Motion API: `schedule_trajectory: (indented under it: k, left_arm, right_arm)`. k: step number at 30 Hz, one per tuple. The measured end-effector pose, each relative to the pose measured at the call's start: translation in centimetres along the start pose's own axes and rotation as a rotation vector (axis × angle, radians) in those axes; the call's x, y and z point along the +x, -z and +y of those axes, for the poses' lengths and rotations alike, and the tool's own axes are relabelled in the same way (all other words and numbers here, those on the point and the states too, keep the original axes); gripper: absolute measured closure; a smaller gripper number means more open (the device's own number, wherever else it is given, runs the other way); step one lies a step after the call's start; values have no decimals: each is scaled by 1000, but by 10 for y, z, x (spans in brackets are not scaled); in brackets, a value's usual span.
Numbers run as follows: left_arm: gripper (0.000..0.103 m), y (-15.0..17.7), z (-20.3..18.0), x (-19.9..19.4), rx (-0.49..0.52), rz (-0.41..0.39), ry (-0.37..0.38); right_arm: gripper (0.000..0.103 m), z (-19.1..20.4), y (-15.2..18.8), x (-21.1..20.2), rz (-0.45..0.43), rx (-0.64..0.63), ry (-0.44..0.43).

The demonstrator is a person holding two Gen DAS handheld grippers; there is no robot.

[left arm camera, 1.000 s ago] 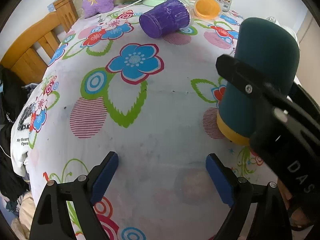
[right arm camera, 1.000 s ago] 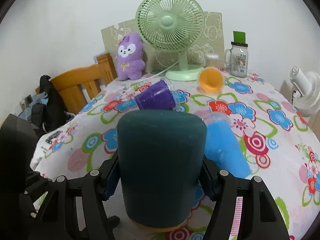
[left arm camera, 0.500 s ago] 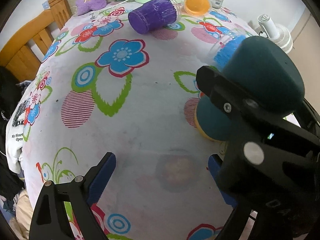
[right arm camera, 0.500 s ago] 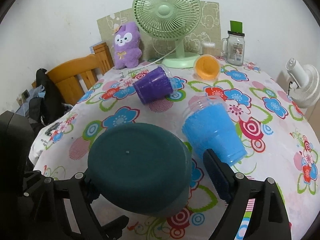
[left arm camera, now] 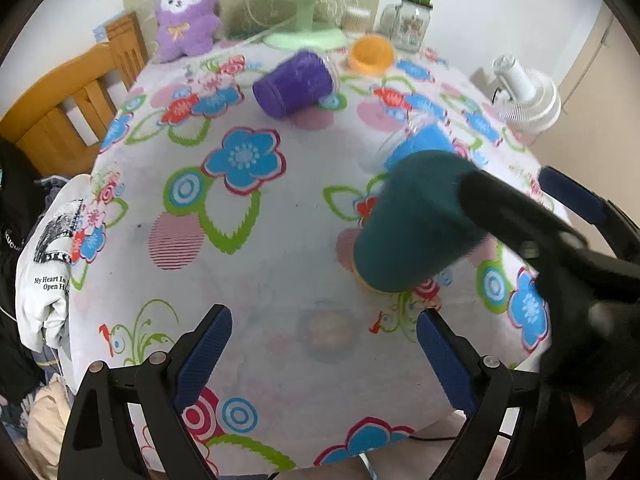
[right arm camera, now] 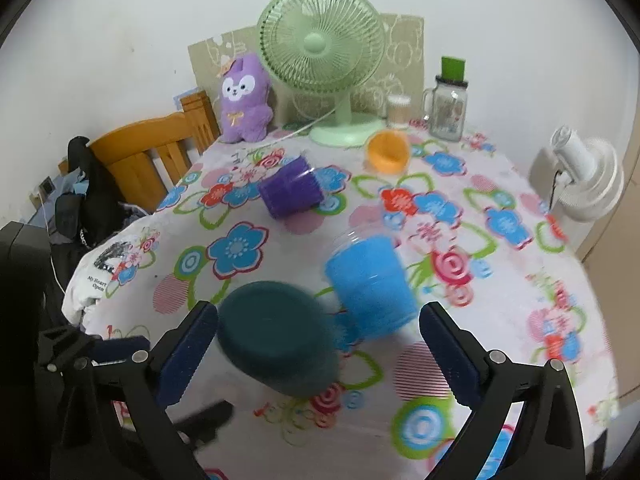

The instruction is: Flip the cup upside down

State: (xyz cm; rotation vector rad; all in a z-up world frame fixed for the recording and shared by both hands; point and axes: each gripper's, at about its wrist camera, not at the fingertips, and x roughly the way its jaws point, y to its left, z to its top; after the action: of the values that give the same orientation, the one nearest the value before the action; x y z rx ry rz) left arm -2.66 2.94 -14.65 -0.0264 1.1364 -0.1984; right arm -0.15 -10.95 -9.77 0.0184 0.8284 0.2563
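Nearby, "My Heart" white shirt (left arm camera: 50, 264); inverted teal cup (right arm camera: 276, 340) between spread right claw (right arm camera: 318, 348); left claw (left arm camera: 324, 348) spread.

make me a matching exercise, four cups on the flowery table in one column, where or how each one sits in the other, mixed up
Cups:
1. dark teal cup
2. blue cup
3. purple cup
4. orange cup

Places:
A. on its side mid-table
B. by the green fan's base
C. base up, nearest the open right claw
D. just right of the teal one

Pairs: 1-C, 2-D, 3-A, 4-B
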Motion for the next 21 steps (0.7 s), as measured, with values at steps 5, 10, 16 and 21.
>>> schedule_trajectory:
  k: [5,10,16,21]
  left_arm:
    - [3,-1,2,-19,-40,-69,2]
    - [0,0,1,-26,-62,-132,-43]
    - [0,9,1,-19,-87,-133,-68]
    - [0,11,-3,-24,-95,-164,-86]
  right_arm:
    - [0,-27,-6,-22,9,36,6]
    - [0,-50,-3,-30,19,22,34]
    - [0,-58,13,-30,23,-50,49]
    - [0,-62,25,-31,40,-49,63]
